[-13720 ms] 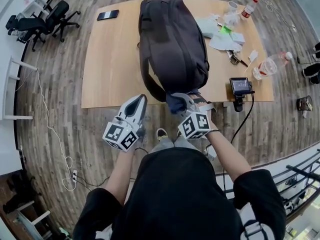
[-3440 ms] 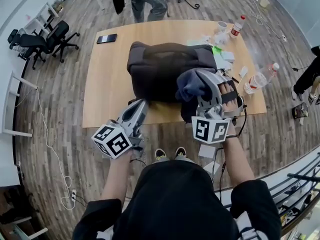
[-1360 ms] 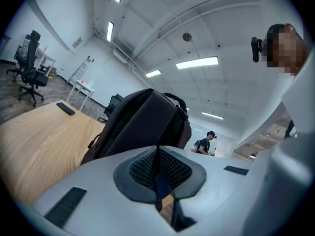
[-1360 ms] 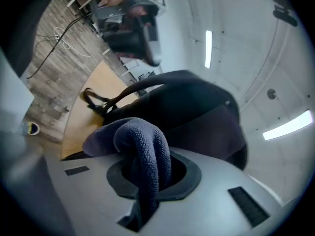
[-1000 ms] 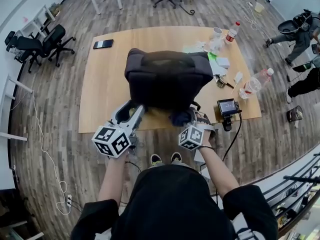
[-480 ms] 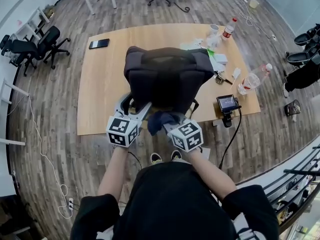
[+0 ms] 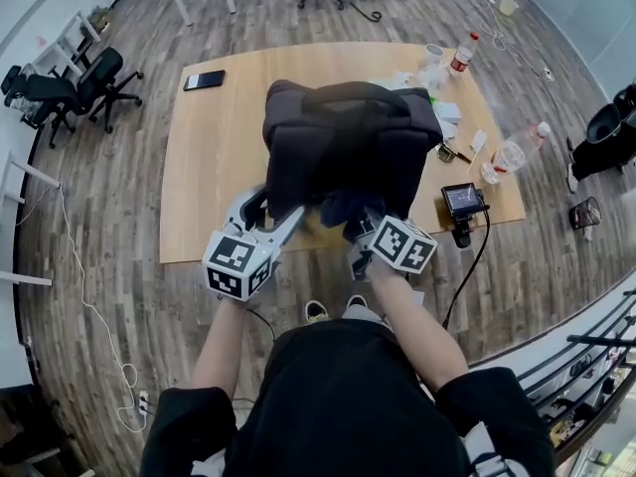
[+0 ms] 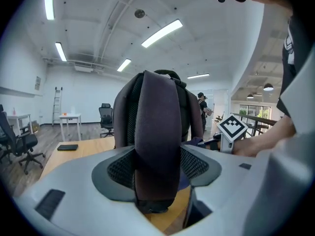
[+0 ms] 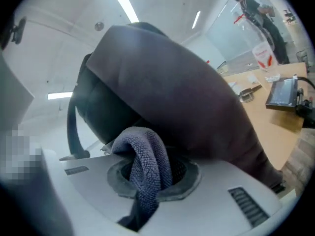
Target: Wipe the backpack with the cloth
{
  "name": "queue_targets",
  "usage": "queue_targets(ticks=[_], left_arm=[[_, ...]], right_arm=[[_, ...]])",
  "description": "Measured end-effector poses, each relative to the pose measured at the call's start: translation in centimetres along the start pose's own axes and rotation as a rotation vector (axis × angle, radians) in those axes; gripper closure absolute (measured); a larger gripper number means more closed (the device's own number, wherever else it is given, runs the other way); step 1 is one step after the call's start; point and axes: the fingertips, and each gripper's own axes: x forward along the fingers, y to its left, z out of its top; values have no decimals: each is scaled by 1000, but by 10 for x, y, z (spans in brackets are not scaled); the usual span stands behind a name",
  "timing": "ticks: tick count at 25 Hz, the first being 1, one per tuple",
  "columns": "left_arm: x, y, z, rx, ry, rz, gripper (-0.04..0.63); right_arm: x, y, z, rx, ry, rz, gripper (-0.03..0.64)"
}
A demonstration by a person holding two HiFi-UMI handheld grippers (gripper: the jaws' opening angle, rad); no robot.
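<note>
A dark backpack [image 7: 348, 137] stands upright near the front edge of the wooden table [image 7: 214, 157]. My left gripper [image 7: 266, 209] is at its lower left corner. Its jaws have just been opening and stand wide, with a shoulder strap [image 8: 155, 146] hanging between the pads of the left gripper [image 8: 156, 181]. My right gripper [image 7: 354, 225] is shut on a blue cloth [image 7: 338, 207], which lies against the bag's near face. In the right gripper view the cloth [image 9: 145, 166] loops up out of the right gripper [image 9: 147, 183], under the backpack [image 9: 187, 102].
On the table are a phone [image 7: 204, 80] at the far left, papers [image 7: 447, 112], a cup [image 7: 430, 53] and two bottles [image 7: 461, 54] [image 7: 512, 152] at the right. A small screen device [image 7: 463, 200] with a cable sits at the front right edge. Office chairs [image 7: 70, 78] stand at the left.
The right gripper has rolled over and risen with the cloth, from the table's edge up onto the backpack's near face. The left jaws have spread wider around the strap.
</note>
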Motion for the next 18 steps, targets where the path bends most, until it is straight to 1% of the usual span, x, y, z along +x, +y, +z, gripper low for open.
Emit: queue_targets(ticks=[5, 7, 9, 11, 13, 16, 18], left_arm=[[-17, -1, 8, 42, 7, -7, 310], [-22, -4, 11, 50, 3, -8, 310], [-28, -4, 12, 44, 0, -6, 310], [-33, -4, 13, 29, -7, -5, 311], [-31, -6, 14, 19, -14, -13, 311], [-23, -11, 16, 17, -23, -34, 311], [-26, -12, 19, 14, -20, -34, 311]], right_arm=[[-25, -54, 49, 57, -159, -168, 583], [-35, -73, 77, 34, -224, -227, 583], [-35, -82, 97, -24, -255, -268, 583], [-28, -83, 104, -87, -245, -286, 583], [-25, -83, 99, -132, -225, -292, 583], [-29, -80, 81, -166, -181, -300, 583], [-28, -66, 65, -199, -147, -280, 583]])
